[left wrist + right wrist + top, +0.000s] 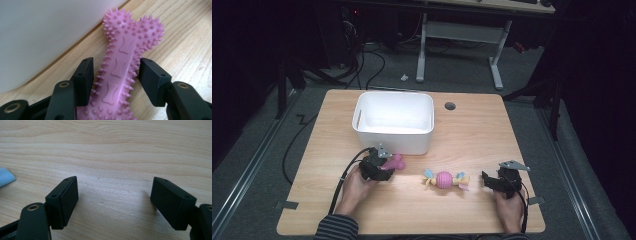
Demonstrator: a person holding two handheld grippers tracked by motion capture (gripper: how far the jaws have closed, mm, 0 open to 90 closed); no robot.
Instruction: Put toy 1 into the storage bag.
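A pink spiky bone toy point(120, 70) lies just near of the white bin point(394, 121), its long axis running straight between the left gripper point(116, 75) pads, which clasp its shaft; the right gripper point(113, 202) rests spread wide, holding nothing

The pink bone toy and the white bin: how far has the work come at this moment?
Nothing looks done yet: the white bin has no toy visible inside. In hand: the left hand-held gripper has its jaws against the spikes of the pink bone toy, which lies on the table beside the bin. Left: lifting it, probably into the bin, then the pink ball toy. The right hand-held gripper is open, holding nothing.
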